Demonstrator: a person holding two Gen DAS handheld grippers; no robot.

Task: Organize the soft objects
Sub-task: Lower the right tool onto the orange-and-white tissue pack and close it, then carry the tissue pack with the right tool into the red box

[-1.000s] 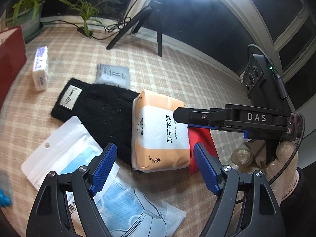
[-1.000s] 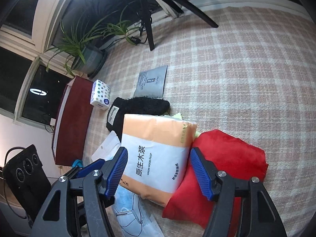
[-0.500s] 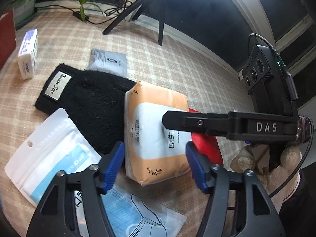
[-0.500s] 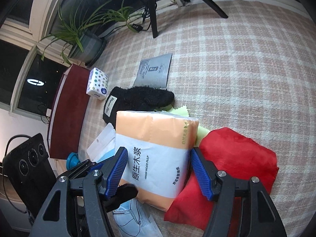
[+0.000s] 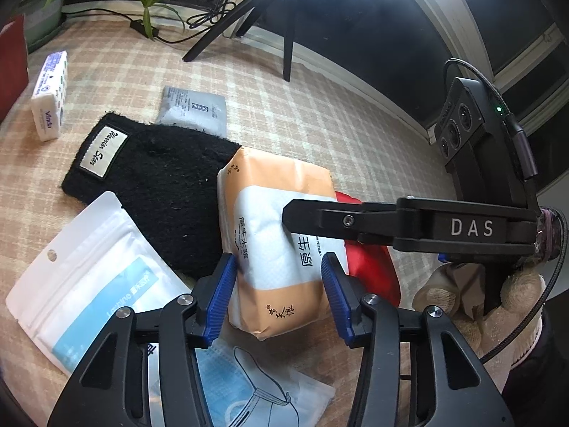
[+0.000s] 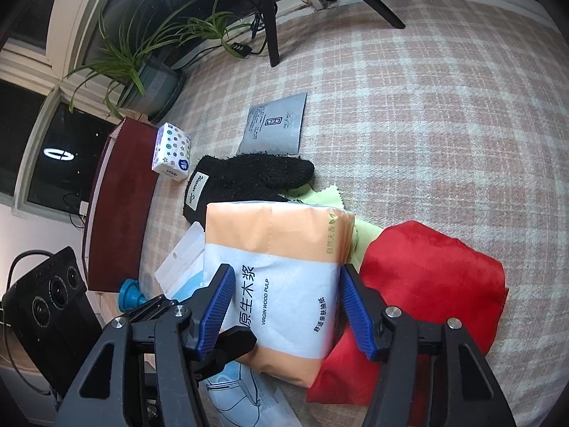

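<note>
A: Both claws are on the tissue pack [image 6: 281, 284]. The right claw [image 6: 288, 306] has its blue ribbed pads against the two long sides. The left claw [image 5: 279, 297] brackets the near end, jaws narrowed but not fully shut; I cannot tell if they press yet.

B: Where does the pack lie?

A: On the plaid-covered worktop [image 6: 426, 124], overlapping the black knit glove [image 5: 160, 185] and leaning on the red plush pouch [image 6: 426, 284], with a green cloth [image 6: 320, 195] tucked beneath.

B: What could go wrong?

A: The wrapper is slick film over squashy paper, so a pinch may crease it and slip off. A lift could drag the fuzzy glove or the glossy mask bags [image 5: 92, 277] beside it. The two claws also sit close and could knock together.
</note>
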